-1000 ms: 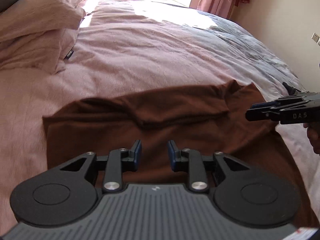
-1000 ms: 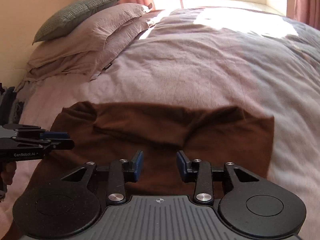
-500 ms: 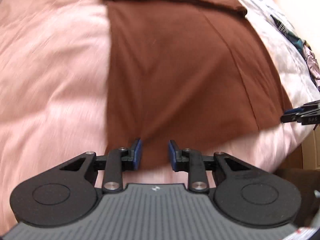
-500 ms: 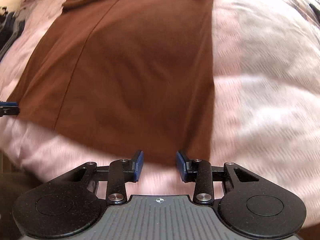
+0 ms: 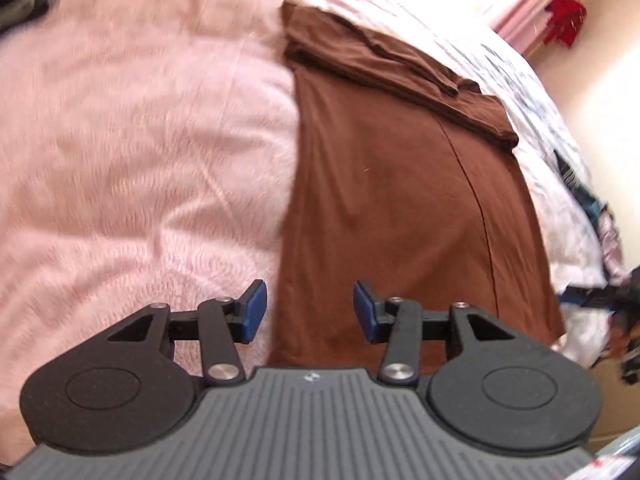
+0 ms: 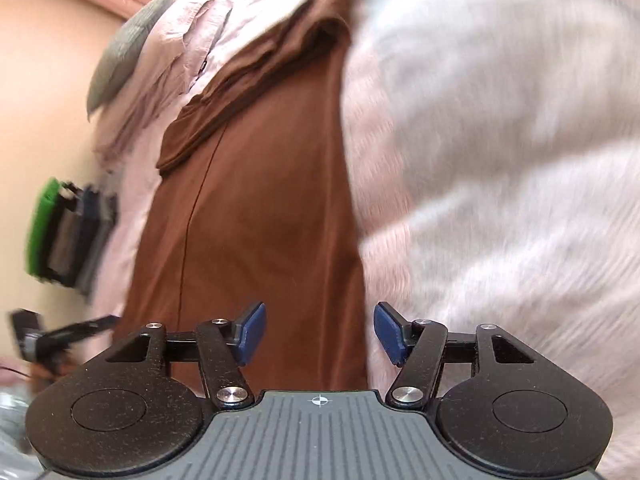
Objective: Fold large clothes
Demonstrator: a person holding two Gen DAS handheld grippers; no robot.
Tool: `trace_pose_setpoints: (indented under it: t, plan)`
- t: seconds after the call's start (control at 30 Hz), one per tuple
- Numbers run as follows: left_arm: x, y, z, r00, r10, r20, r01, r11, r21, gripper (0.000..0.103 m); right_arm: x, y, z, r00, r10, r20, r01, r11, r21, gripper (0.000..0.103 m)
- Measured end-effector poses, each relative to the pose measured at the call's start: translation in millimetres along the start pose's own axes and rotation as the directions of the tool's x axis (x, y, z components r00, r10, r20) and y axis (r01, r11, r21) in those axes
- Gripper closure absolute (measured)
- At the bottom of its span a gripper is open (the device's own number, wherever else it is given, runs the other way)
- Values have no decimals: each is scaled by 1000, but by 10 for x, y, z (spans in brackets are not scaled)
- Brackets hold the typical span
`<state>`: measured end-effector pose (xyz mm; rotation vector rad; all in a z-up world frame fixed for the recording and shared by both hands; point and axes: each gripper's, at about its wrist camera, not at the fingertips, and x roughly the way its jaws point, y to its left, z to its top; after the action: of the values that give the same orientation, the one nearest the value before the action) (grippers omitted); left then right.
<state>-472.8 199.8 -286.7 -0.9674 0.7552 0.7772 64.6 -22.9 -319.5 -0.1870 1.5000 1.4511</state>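
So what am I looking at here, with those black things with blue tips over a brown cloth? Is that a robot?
No robot: a person holds a pair of tongs in each hand, and each has a camera looking forward along its two fingers. One picture is from the left tongs, the other from the right tongs. The blue tips are the gripping pads. Both pairs are opening and hold nothing. Below them a brown garment, its far end already folded over, lies flat on a bed with a pink cover. Each pair hovers over one near corner of it. In the right-hand view, pillows lie at the far end.
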Motion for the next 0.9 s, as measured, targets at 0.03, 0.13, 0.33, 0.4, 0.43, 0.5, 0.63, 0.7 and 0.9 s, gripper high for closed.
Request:
trace_pose_setpoints:
  t: [0.03, 0.13, 0.33, 0.4, 0.43, 0.5, 0.63, 0.7, 0.9]
  plan:
    - [32, 74, -9, 999, -31, -10, 31, 999, -29, 61, 34, -67, -20, 999, 38, -10, -38, 999, 20, 46]
    - [119, 265, -54, 994, -108, -35, 105, 992, -75, 61, 122, -162, 17, 993, 119, -26, -118, 993, 26, 46]
    - [352, 492, -113, 963, -269, -5, 266, 957, -113, 62, 190, -554, 122, 972, 228, 48, -232, 967, 105, 82]
    - [402, 483, -128, 952, -307, 0, 306, 949, -80, 63, 216, -570, 93, 965, 257, 45, -259, 964, 59, 84]
    - [411, 480, -144, 946, -324, 2, 324, 945, -49, 63, 228, -573, 74, 962, 271, 42, -273, 961, 50, 84]
    - [418, 467, -184, 942, -335, 7, 335, 942, 0, 65, 200, -564, -2, 961, 273, 51, -275, 961, 25, 85]
    - [398, 577, -252, 938, -345, 29, 346, 937, -46, 100, 110, -422, -137, 974, 214, 77, -214, 977, -10, 103]
    - [367, 581, -276, 935, -351, 47, 354, 933, -69, 100, 17, -342, -209, 976, 189, 107, -189, 982, -9, 103]
    - [-113, 314, -309, 917, -355, 184, 355, 934, 36, 101, -478, -35, -350, 948, 231, 219, -229, 973, -36, 103]
